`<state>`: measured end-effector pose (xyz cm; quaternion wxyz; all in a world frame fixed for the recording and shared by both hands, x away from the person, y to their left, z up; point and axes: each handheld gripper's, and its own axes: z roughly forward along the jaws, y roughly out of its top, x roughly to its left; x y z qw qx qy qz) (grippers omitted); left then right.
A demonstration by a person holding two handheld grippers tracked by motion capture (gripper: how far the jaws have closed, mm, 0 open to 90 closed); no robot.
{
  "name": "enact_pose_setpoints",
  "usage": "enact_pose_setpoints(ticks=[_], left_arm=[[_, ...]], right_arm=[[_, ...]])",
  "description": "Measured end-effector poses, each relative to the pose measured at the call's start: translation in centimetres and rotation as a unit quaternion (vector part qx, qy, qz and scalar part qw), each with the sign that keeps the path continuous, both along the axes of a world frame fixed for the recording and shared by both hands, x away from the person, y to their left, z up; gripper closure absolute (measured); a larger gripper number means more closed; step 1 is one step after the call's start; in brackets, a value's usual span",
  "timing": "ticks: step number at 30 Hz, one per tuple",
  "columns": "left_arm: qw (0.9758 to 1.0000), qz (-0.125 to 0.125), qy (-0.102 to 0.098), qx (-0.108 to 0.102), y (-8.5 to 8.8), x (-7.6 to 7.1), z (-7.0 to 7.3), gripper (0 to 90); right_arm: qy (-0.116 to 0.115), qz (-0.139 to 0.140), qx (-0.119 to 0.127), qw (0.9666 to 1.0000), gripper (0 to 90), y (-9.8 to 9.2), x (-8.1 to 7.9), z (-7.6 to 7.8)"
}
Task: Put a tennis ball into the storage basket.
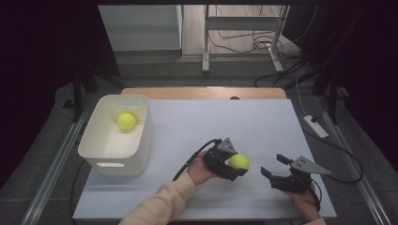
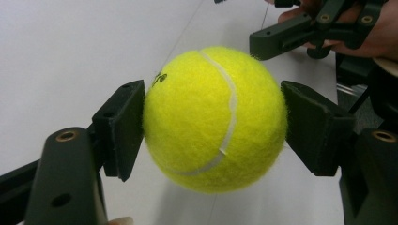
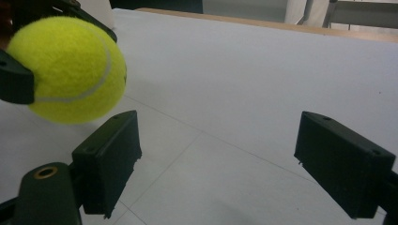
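High view: a white tabletop [image 1: 197, 126] holds a white bin [image 1: 105, 150] near its left edge. Inside the bin, toward its far end, lies 1 yellow tennis ball [image 1: 126, 121]. Well to the right of the bin, nearer the front edge, the left tongs [image 1: 233, 165] pinch a second tennis ball [image 1: 239, 162]. A cream sleeve [image 1: 159, 204] leads to the hand that carries them. Farther right of the bin, the right tongs [image 1: 272, 164] are spread, with nothing between them.

Left gripper view: the 2 black jaws press against opposite sides of the held ball [image 2: 213, 119], which hangs above the tabletop [image 2: 70, 51]. The right tongs [image 2: 263, 44] appear at the upper right.

Right gripper view: the right tongs [image 3: 216, 159] stand wide apart over bare tabletop [image 3: 244, 79]. The held ball [image 3: 65, 70] sits at the upper left, clamped by the left tongs.
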<state>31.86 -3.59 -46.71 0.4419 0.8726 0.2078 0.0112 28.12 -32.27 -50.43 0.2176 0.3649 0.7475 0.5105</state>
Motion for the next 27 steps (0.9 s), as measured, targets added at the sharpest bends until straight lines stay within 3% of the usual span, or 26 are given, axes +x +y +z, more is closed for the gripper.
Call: enact_pose_setpoints(ticks=[14,22,27], left_arm=[[0.9993,0.022,-0.011,-0.026,2.3,0.3,1.4,27.3],[0.9975,0.023,-0.006,-0.066,3.8,0.4,2.5,27.3],[0.997,0.035,-0.015,-0.068,4.6,0.5,3.1,27.3]], right_arm=[[0.001,0.002,-0.001,1.0,14.7,0.0,0.0,0.0],[0.0,0.003,0.0,1.0,14.6,0.1,0.0,0.0],[0.001,0.003,-0.001,1.0,14.6,0.1,0.0,0.0]])
